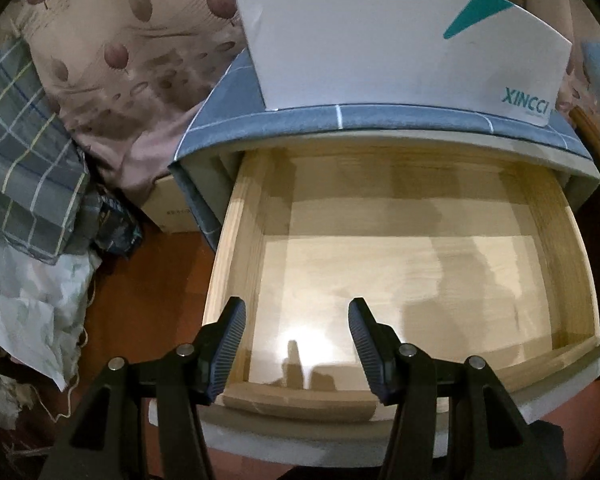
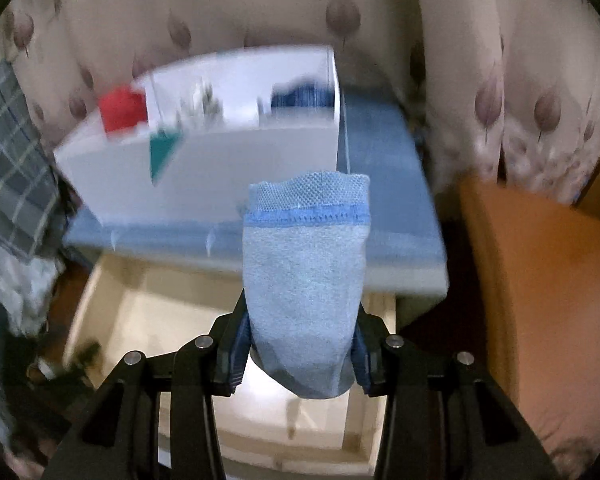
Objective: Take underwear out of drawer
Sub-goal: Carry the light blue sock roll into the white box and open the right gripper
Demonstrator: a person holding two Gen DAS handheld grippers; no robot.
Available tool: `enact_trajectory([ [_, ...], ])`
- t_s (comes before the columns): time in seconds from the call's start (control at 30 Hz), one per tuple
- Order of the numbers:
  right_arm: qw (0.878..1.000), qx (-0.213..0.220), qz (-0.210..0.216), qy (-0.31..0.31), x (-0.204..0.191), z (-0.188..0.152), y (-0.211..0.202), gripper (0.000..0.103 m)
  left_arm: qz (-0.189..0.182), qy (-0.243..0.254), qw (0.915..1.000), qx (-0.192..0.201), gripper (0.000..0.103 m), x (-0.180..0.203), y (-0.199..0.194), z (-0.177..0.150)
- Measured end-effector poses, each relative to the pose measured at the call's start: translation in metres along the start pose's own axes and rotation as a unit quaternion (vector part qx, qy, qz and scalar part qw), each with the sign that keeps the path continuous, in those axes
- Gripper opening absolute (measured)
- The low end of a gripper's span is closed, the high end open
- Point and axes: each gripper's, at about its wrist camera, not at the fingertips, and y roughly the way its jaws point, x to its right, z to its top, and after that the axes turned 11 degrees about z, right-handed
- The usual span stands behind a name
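A rolled light-blue underwear [image 2: 304, 280] with a darker blue band stands up between the pads of my right gripper [image 2: 300, 346], which is shut on it and holds it in the air above the open drawer [image 2: 140, 320]. In the left wrist view the pale wooden drawer [image 1: 380, 272] is pulled out of a nightstand, and only bare wood shows inside it. My left gripper [image 1: 297, 308] hangs over the drawer's front left corner, open, with nothing between its fingers.
A white box [image 1: 380, 48] marked XINCCI stands on the nightstand's blue checked cover [image 1: 340, 116]. A leaf-patterned curtain [image 1: 112, 60] hangs behind. Plaid cloth [image 1: 24, 152] and a cardboard box [image 1: 172, 208] lie to the left, and an orange surface [image 2: 540, 280] is to the right.
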Motion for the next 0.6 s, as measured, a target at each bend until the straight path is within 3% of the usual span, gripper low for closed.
enact_trajectory([
  [0.3, 0.999, 0.045, 0.008, -0.018, -0.017, 0.087, -0.006, 0.039, -0.01, -0.027, 0.9995, -0.012, 0.055, -0.008, 0.005, 0.0],
  [0.6, 0.999, 0.024, 0.0, -0.039, -0.038, 0.136, 0.034, 0.04, -0.017, -0.035, 0.9991, -0.017, 0.055, -0.012, 0.009, 0.001],
])
